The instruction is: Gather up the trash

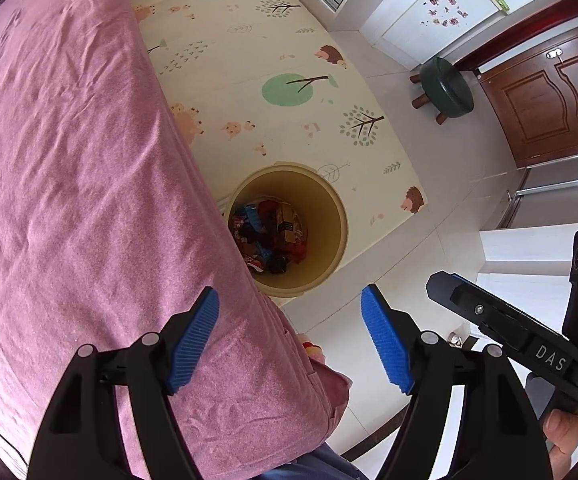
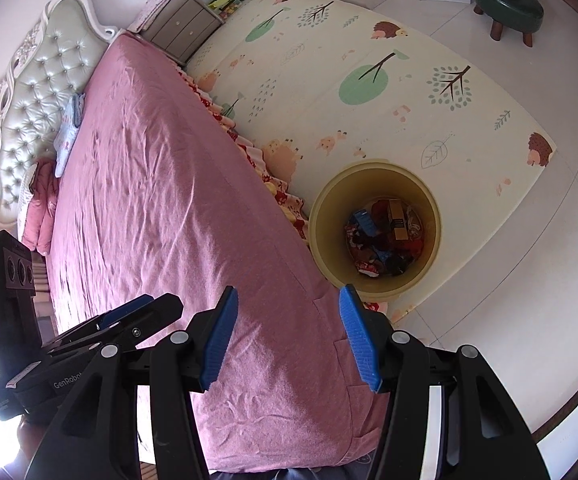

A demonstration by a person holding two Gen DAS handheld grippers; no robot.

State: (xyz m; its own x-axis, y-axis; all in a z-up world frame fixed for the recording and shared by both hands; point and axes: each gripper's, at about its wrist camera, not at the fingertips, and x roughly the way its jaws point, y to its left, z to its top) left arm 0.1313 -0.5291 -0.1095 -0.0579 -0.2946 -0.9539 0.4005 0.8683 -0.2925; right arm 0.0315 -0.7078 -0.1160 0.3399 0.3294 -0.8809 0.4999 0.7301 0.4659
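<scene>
A yellow round trash bin (image 1: pixel 329 216) stands on the play mat beside the bed; it also shows in the right wrist view (image 2: pixel 429 204). Several wrappers and small boxes (image 1: pixel 269 236) lie in its bottom, also seen in the right wrist view (image 2: pixel 385 240). My left gripper (image 1: pixel 289 340) is open and empty, held above the bed's corner, short of the bin. My right gripper (image 2: pixel 287 340) is open and empty, also above the bed's corner. Each gripper shows at the edge of the other's view: the right one (image 1: pixel 529 340), the left one (image 2: pixel 109 332).
A bed with a pink sheet (image 2: pixel 161 200) fills the left side, with a tufted headboard (image 2: pixel 29 100) and a nightstand (image 2: pixel 181 28). A cartoon play mat (image 2: pixel 369 92) covers the floor. A green stool (image 1: pixel 445 84) stands by a wooden door (image 1: pixel 549 96).
</scene>
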